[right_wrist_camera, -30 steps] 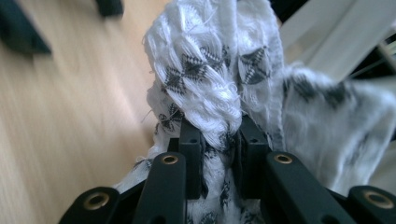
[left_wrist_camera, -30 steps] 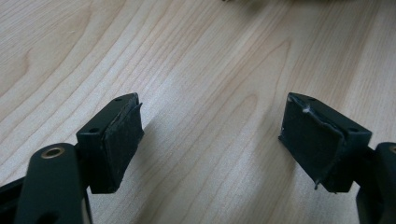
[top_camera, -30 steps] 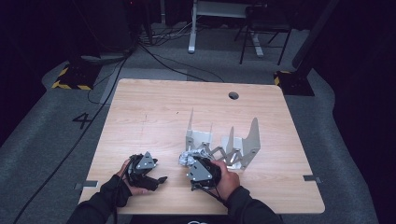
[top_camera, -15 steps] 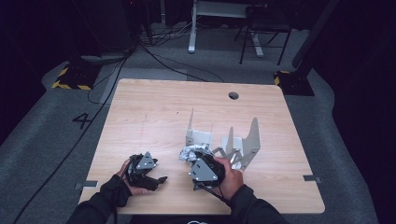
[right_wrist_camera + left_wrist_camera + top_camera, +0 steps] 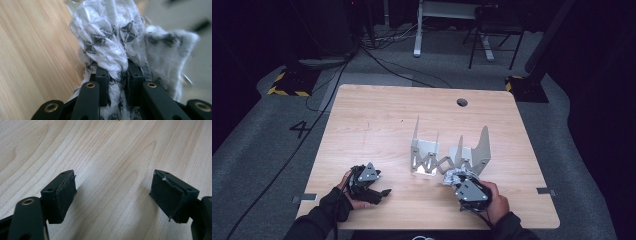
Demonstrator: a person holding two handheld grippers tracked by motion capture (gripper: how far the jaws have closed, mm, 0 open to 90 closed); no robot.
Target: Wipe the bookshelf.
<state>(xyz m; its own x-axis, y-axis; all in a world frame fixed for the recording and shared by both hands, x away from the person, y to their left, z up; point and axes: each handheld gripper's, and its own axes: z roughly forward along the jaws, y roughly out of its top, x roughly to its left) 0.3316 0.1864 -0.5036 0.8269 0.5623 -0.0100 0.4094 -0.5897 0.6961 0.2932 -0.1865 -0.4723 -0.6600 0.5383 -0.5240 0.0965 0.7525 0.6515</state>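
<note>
High view: a bunched white cloth [image 5: 451, 176] is seen at the tip of the right gripper [image 5: 460, 181], just short of the folding metal rack [image 5: 447, 152]. In the right gripper view the jaws are closed narrowly on the cloth [image 5: 112, 42], whose patterned folds bulge up and ahead of the pads. The rack lies directly beyond this gripper, its long axis running across the reach, so a short forward carry is judged to bring the cloth to it. The left gripper [image 5: 373, 189] is held well aside on the table [image 5: 377, 125], jaws spread wide over bare wood with nothing between them.
</note>
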